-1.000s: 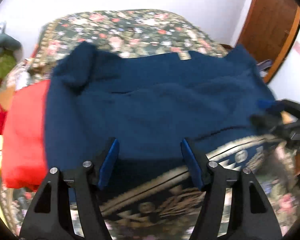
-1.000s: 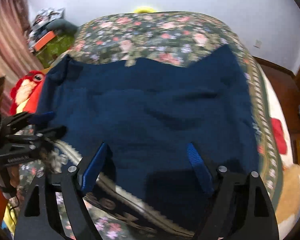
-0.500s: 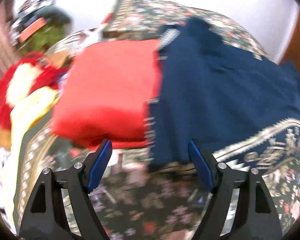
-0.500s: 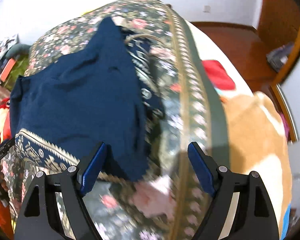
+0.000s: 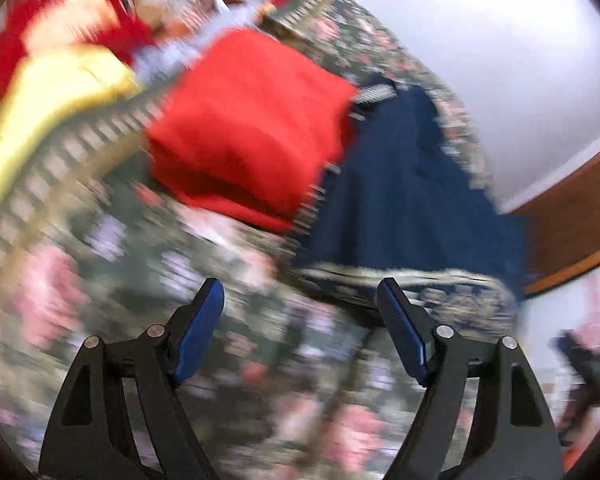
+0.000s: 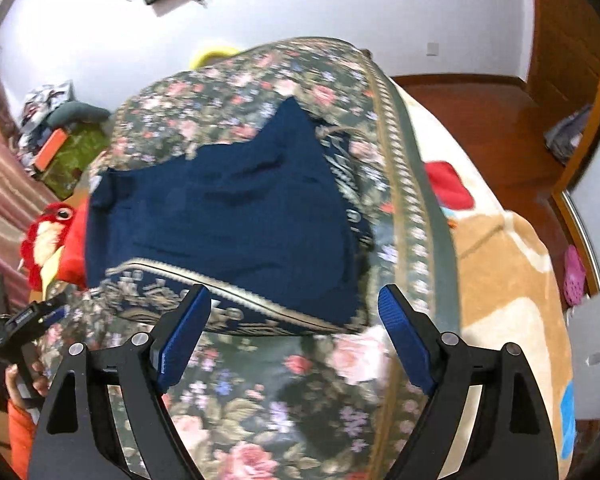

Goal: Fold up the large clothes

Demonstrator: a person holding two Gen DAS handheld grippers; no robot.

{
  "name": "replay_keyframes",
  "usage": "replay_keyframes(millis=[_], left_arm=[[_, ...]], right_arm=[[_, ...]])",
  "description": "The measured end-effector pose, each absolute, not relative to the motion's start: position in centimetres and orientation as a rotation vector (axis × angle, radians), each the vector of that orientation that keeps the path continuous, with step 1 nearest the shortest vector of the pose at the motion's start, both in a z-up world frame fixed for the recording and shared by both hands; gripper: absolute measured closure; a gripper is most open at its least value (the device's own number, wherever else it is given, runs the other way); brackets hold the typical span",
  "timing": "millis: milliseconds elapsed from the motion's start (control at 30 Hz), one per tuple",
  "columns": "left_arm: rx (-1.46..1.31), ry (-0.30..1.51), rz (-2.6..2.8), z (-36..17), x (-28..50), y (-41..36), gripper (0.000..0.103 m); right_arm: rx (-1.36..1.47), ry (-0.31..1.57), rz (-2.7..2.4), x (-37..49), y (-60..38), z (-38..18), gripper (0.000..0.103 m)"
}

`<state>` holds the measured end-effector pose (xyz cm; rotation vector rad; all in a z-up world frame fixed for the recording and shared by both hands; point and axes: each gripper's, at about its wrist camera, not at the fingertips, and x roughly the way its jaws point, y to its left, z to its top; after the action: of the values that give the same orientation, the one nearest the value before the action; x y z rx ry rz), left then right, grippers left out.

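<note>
The navy garment (image 6: 228, 216) is lying folded mid-bed on the floral bedspread (image 6: 260, 408), both the left gripper (image 5: 300, 336) and right gripper (image 6: 296, 332) gaping empty, while only the left view is showing the red folded cloth (image 5: 248, 128) fully.

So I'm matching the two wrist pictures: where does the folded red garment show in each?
Left wrist: the red garment fills the upper middle, blurred, lying on the floral bedspread with its right edge against the navy garment.
Right wrist: only a red sliver at the left edge, between the plush toy and the navy garment.
Shared landmark: the navy garment's gold patterned border.
</note>
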<state>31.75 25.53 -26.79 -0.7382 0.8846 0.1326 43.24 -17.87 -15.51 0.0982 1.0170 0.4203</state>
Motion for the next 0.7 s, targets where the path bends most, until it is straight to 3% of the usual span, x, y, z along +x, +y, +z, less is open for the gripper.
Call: replay_keyframes(millis=[333,700], left_arm=[[-0.997,0.877,-0.098,-32.2,35.1,22.5,0.025],[-1.034,0.766,-0.074,-33.9,40.4,22.8,0.025]], right_arm=[[0.105,1.042,0.521,43.6,-14.0,-17.5,0.019],[0.103,1.124,0.529,44.7,-12.6,-20.4,0.019]])
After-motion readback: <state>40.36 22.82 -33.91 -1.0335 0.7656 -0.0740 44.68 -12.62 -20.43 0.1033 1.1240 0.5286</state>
